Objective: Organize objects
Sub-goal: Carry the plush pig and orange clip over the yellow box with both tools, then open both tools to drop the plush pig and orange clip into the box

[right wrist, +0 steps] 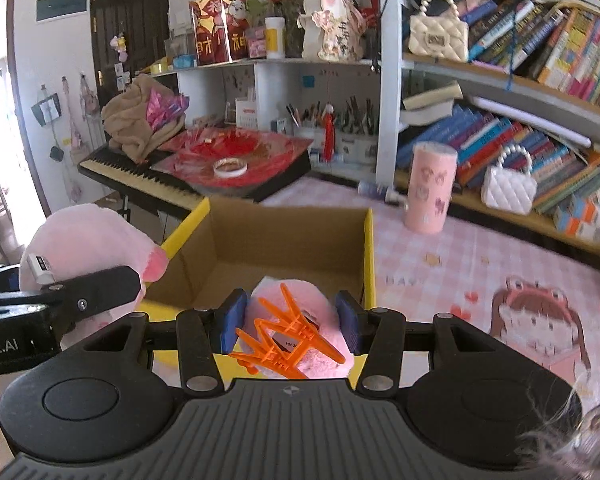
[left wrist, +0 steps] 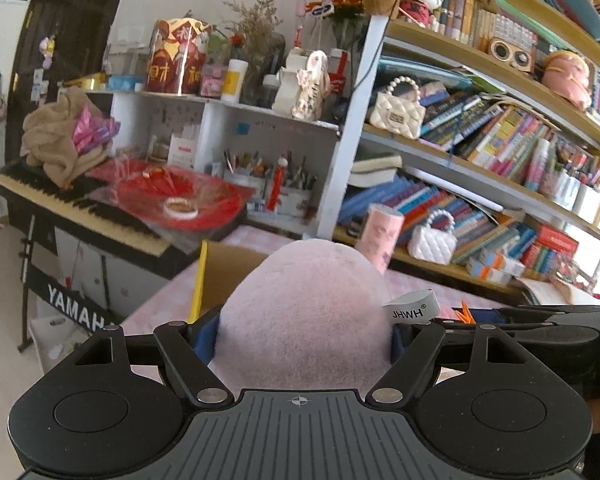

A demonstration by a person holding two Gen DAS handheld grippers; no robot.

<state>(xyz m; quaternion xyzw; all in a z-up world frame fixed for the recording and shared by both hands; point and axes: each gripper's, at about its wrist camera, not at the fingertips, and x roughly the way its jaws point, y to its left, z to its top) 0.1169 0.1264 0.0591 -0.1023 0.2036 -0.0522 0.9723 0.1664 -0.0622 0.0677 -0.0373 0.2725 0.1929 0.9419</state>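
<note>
My left gripper is shut on a big pink plush toy with a white JHWH tag; the plush hides the fingertips. It also shows in the right wrist view, held left of the box. My right gripper is shut on a smaller pink plush with an orange hair claw clip on it, just above the near edge of the open cardboard box with yellow rims. The box looks empty inside.
A pink tumbler stands on the pink checked tablecloth right of the box. A Yamaha keyboard with red packets and a tape roll lies behind left. Bookshelves with a white quilted bag line the back right.
</note>
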